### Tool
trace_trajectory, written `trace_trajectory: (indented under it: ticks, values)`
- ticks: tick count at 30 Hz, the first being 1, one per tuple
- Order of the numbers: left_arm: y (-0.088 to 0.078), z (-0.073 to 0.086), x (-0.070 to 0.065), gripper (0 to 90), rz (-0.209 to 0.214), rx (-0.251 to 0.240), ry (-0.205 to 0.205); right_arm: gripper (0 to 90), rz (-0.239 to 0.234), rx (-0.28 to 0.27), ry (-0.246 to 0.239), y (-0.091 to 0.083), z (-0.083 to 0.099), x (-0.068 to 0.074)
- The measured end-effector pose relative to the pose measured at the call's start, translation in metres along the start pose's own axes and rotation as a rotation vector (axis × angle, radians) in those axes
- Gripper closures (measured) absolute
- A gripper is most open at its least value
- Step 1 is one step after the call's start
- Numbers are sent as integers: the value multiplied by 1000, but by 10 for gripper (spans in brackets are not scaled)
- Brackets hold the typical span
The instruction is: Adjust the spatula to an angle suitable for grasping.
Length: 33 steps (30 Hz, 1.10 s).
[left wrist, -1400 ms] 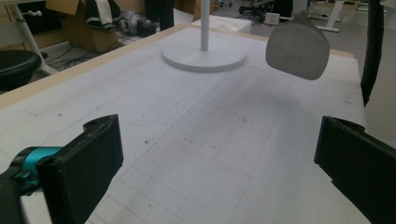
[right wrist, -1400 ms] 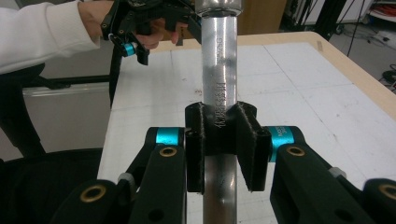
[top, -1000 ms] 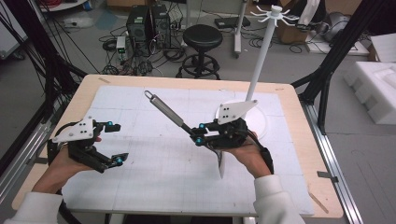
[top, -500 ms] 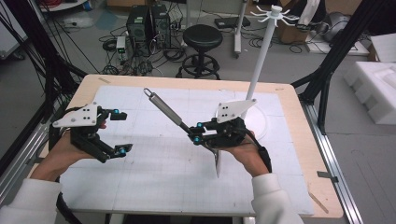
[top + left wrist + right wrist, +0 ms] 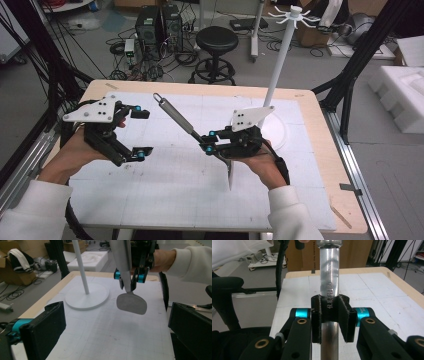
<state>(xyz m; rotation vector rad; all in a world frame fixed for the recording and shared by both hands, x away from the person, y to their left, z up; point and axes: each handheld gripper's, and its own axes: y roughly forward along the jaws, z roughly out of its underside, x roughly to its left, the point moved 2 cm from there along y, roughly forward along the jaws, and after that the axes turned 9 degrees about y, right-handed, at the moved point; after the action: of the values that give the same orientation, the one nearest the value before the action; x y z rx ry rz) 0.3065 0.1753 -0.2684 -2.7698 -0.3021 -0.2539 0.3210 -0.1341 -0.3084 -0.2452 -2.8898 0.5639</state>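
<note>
1. the left gripper (image 5: 136,134) had lifted off the mat since a second before, its jaws spread wide and empty (likely readying to take the free end).
2. the right gripper (image 5: 212,141) kept still, pinching the spatula (image 5: 192,129) mid-handle, its blade hanging above the table (image 5: 165,200) near the hanger stand (image 5: 278,65).

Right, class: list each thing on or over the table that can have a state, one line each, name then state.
metal spatula: held off the table, tilted, blade end down, handle loop up.
right gripper: shut on the spatula's handle.
left gripper: open, empty, raised.
white rack stand: upright, hooks bare.
</note>
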Motion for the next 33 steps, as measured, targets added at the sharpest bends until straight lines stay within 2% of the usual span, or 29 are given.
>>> trace_trajectory:
  ticks: [10, 17, 24, 33]
  values:
    - [19, -13, 2, 18, 45, -1, 22, 750, -10, -11, -8, -1, -1, 0]
    - [27, -18, 5, 18, 39, 2, 20, 750, -13, -12, -6, 1, -1, -1]
    - [40, -17, 3, 18, 61, 4, 20, 749, -15, -21, -10, 5, -2, 0]
    - [45, -18, 4, 27, 75, -11, 15, 749, -21, -22, -3, 7, -2, 1]
